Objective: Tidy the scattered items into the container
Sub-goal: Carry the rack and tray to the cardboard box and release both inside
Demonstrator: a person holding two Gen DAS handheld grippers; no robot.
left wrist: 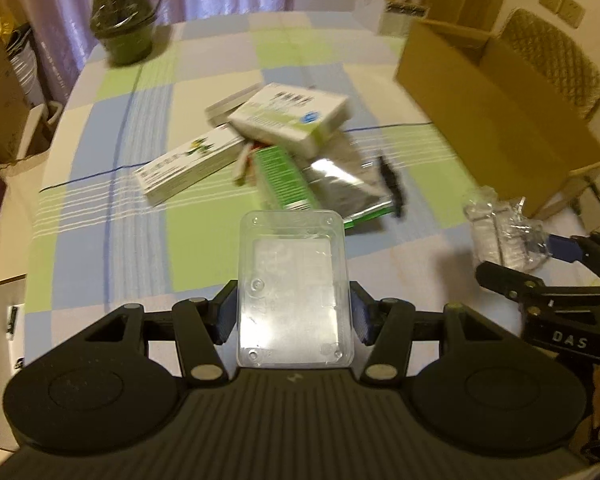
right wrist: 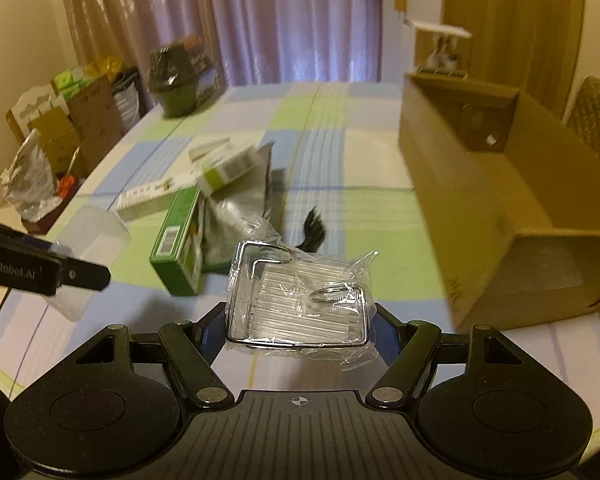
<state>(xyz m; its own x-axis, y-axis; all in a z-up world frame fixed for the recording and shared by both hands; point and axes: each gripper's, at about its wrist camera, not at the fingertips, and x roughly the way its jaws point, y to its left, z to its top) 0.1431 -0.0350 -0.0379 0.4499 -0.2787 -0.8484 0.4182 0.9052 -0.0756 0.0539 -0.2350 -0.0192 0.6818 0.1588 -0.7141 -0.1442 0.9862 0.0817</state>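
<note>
Carry step: left tool (left wrist: 294,314) pinches a clear plastic box (left wrist: 294,288), right tool (right wrist: 298,326) pinches a plastic-wrapped wire rack (right wrist: 300,300), both above the desk (left wrist: 140,240). Next move, likely: swing right, clear the cardboard box (right wrist: 520,184) rim, drop in. Near wall stands tall; open room above it. Medicine cartons (left wrist: 188,164) and foil pouch (left wrist: 340,180) remain scattered mid-desk.

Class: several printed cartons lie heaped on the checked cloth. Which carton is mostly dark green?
The dark green rectangular carton at the near edge of the heap, showing a white barcode label. The other cartons, like the long white carton, are mainly white with pale green print.
</note>
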